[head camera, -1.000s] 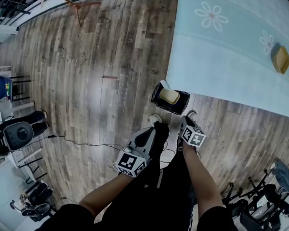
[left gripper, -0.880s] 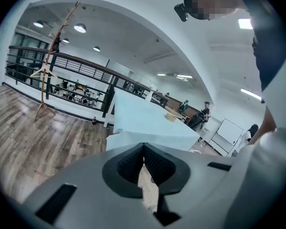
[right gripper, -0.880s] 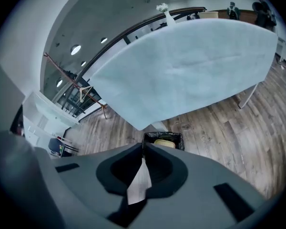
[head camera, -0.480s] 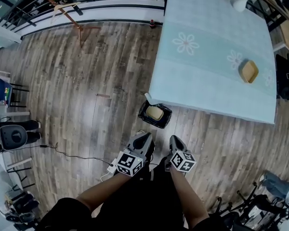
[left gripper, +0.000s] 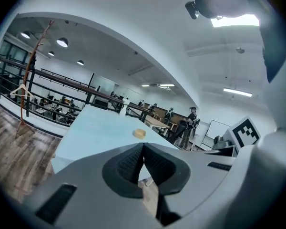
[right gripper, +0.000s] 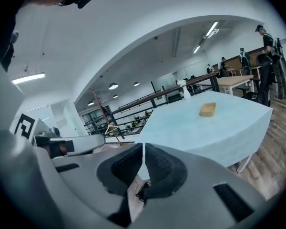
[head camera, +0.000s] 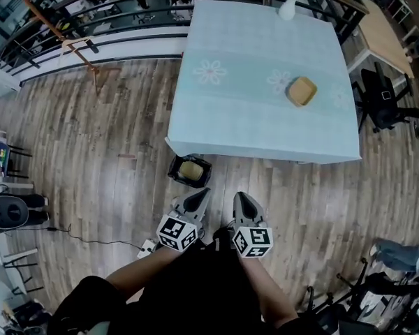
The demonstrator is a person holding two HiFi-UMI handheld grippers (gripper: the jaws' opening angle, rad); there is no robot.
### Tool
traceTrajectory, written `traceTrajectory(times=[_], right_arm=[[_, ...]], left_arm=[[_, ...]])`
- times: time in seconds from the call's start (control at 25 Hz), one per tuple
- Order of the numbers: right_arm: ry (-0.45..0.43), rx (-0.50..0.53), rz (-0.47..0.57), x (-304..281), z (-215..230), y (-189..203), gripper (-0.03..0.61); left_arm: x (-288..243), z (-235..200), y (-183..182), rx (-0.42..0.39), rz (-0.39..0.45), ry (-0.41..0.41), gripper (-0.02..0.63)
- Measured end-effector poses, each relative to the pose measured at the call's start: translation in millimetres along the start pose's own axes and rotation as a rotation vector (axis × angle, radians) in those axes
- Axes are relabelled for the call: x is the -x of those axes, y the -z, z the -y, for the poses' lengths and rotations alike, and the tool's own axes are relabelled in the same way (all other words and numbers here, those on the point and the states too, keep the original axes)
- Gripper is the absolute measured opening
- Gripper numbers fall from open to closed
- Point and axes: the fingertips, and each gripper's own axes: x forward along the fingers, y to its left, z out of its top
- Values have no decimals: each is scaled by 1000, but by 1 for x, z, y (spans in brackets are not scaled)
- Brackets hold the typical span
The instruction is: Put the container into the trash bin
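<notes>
A tan square container [head camera: 191, 170] lies in the black trash bin [head camera: 174, 174]. The left gripper [head camera: 197, 196] and the right gripper [head camera: 241, 198] are clenched shut, empty.

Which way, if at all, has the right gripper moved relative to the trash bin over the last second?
Yes. The right gripper has pulled back from the trash bin toward the person; the gap of floor between them is wider.

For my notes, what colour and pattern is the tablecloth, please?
Pale blue tablecloth with white flowers; head view best.
</notes>
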Motion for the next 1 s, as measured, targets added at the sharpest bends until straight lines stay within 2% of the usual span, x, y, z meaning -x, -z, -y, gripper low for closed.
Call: traceTrajectory(times=[0.2, 0.48, 0.64, 0.84, 1.0], right_arm=[[-47, 16, 59, 67, 47, -13, 42], [56, -50, 110, 130, 124, -19, 43], [19, -54, 180, 134, 142, -40, 43], [88, -52, 149, 110, 188, -54, 43], [107, -45, 122, 82, 220, -75, 43]], left_arm=[[-38, 82, 10, -18, 4, 26, 14], [-86, 166, 8, -69, -27, 132, 14], [-116, 187, 3, -73, -25, 187, 14], [-171, 186, 9, -75, -61, 220, 14], [-216, 177, 3, -72, -67, 239, 14]])
